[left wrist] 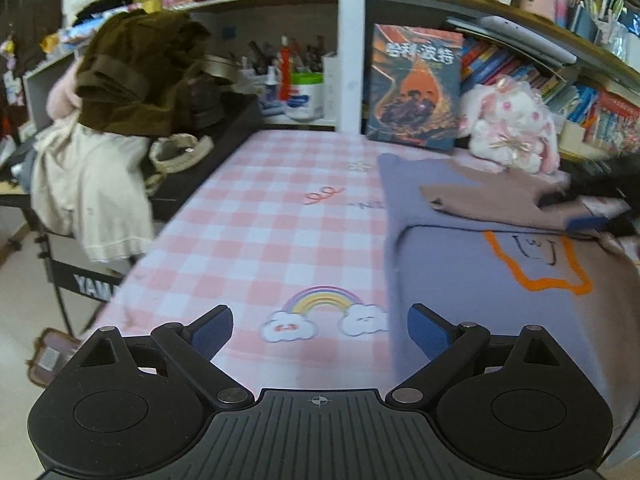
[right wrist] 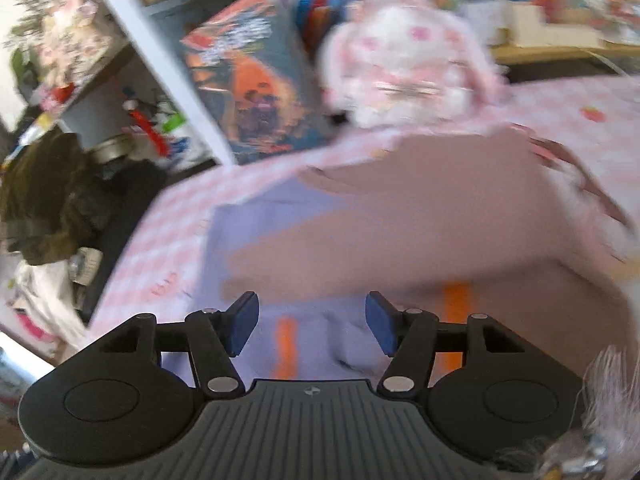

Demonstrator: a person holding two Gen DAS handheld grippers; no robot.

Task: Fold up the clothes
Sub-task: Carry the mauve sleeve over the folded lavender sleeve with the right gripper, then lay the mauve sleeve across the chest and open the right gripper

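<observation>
Garment: we saw a lavender top with mauve-brown sleeves and an orange outline print lying on the right part of the pink checked tablecloth; one mauve sleeve was laid across its far part, so it looked partly folded, though we could not tell how far the job stood.

Left gripper: our left gripper hung near the garment's left edge with its blue pads spread wide and nothing between them; we judged it placed there to be within reach of that edge.

Right gripper: our right gripper hovered over the printed chest, fingers apart and holding nothing; the right wrist view was smeared with motion blur, so we could not say whether the pads touched the cloth.

In the left view: the right gripper appeared far right as a dark blur with a blue pad beside the laid sleeve.

Surroundings: a pink-and-white plush toy and an upright book stood at the far edge, just beyond the garment; brown and cream clothes were heaped on a stand to the left.

In the way: we judged the plush the likeliest snag, since it sat close to the far hem; the left half of the cloth lay bare apart from its printed rainbow.
</observation>
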